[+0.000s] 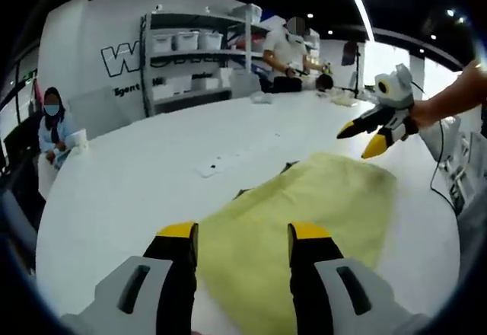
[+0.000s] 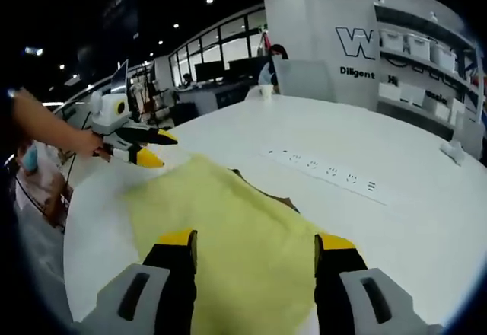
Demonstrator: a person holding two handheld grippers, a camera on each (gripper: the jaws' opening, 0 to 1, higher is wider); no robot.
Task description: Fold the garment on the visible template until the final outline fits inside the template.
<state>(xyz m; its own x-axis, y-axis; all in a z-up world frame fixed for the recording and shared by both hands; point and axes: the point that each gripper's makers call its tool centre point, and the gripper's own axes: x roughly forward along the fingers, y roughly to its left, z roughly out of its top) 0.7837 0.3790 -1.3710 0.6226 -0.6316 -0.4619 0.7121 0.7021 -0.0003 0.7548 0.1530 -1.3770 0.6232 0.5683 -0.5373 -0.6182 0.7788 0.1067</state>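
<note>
A pale yellow garment lies spread flat on the white table. Dark corners of a template peek out from under its far edge. My left gripper hovers over the garment's near end, open, with nothing between its fingers; in the right gripper view it hangs above the garment's far left corner, held by a hand. My right gripper stands open above the opposite end of the cloth; in the left gripper view it hangs over the far right corner.
A white power strip lies on the table beyond the garment. Shelves with boxes stand at the back wall. A seated person is at the table's left edge, another at the far side. Cables hang off the right edge.
</note>
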